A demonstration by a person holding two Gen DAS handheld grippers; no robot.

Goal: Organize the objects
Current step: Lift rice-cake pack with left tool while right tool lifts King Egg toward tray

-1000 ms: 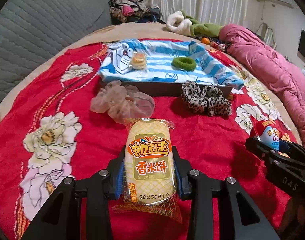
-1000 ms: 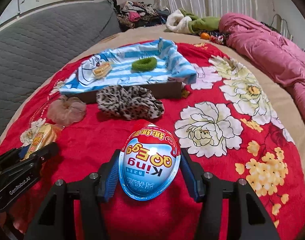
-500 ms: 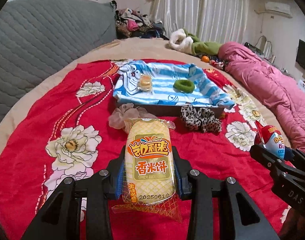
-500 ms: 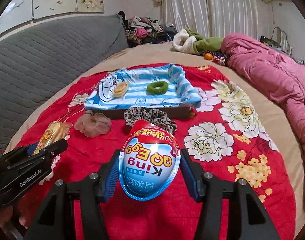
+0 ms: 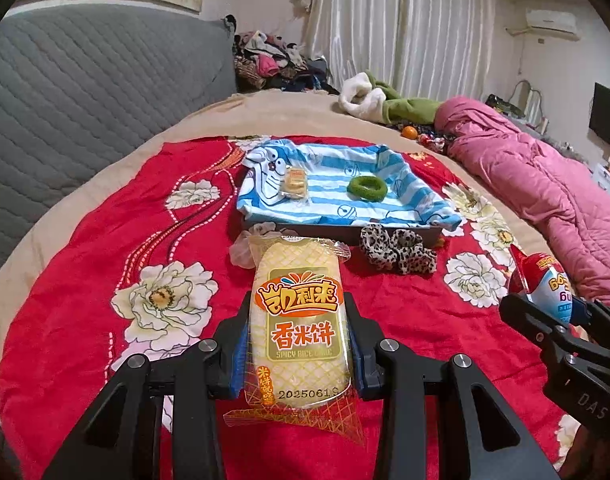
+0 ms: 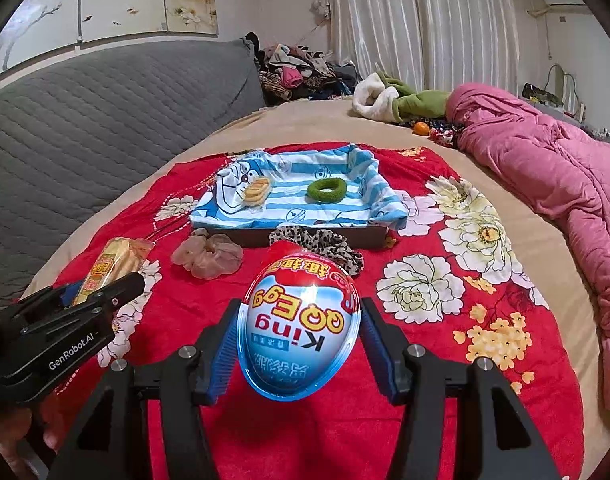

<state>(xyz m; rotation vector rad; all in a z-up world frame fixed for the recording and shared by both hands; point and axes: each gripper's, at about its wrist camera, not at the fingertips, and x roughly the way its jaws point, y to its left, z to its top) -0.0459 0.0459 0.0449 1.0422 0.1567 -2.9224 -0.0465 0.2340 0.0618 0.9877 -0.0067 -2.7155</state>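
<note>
My left gripper (image 5: 299, 346) is shut on a yellow rice cake packet (image 5: 299, 320), held above the red flowered blanket (image 5: 85, 280). My right gripper (image 6: 301, 344) is shut on a red and blue King Egg toy (image 6: 301, 320). A tray lined with blue striped cloth (image 5: 333, 208) lies ahead; it holds a small snack (image 5: 295, 182) and a green scrunchie (image 5: 365, 188). A leopard scrunchie (image 5: 397, 248) and a pink scrunchie (image 6: 207, 256) lie in front of the tray. Each gripper shows at the edge of the other's view.
A grey quilted headboard (image 5: 85, 100) stands on the left. A pink duvet (image 5: 545, 192) lies along the right. Clothes (image 5: 273, 64) and a green and white garment (image 5: 385, 100) are piled at the far end by the curtains.
Both grippers have risen and pulled back from the tray with their items still held. The tray and scrunchies look smaller and farther.
</note>
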